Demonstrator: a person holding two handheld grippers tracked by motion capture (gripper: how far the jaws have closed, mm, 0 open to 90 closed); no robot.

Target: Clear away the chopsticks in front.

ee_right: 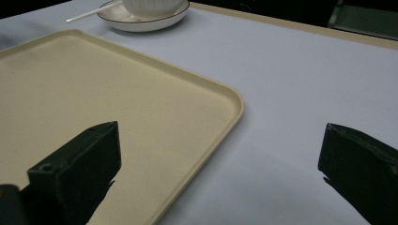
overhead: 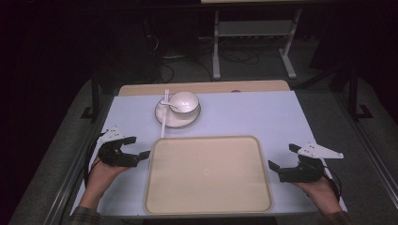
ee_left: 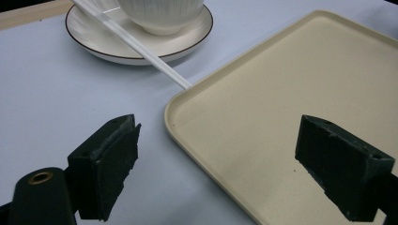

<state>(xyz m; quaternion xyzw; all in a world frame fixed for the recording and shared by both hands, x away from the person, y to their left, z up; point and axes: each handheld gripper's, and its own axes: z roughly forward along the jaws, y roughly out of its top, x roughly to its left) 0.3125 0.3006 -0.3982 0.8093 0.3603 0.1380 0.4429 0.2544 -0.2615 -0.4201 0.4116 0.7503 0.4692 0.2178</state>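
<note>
jaws of the left gripper (overhead: pixel 138 147) and right gripper (overhead: pixel 281 157) are spread wide, nothing held, flanking the beige tray (overhead: pixel 155 187) at lower centre, seemingly for an edge grasp; bowl (overhead: pixel 184 101) and saucer (overhead: pixel 162 114) are left upper centre.

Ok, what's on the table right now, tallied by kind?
Tray: 1
Saucer: 1
Bowl: 1
Spoon: 1
Straw: 1
Total: 5
</note>
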